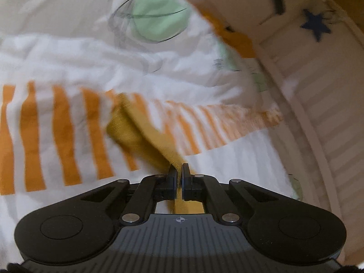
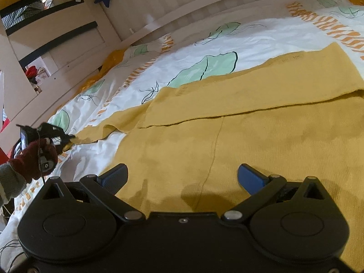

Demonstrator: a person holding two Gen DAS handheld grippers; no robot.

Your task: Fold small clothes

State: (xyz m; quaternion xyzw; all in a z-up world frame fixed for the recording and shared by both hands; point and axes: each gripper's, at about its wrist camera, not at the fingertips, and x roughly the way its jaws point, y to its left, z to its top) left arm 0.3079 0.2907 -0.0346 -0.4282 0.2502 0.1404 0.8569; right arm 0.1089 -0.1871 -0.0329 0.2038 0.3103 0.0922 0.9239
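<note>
one sleeve [image 1: 134, 127] pinched in left claw [image 1: 179, 173].

Almost no legible writing is found in either view. In the right wrist view, at the left edge of the frame, a single white mark resembling the letter "G" is seen on the grey handle of the left gripper [image 2: 70, 137]; it is too small to be read with certainty. In the left wrist view, only a small crosshair sign [image 1: 180, 220] is printed on the ribbed grey gripper body, low in the frame's centre.
</note>
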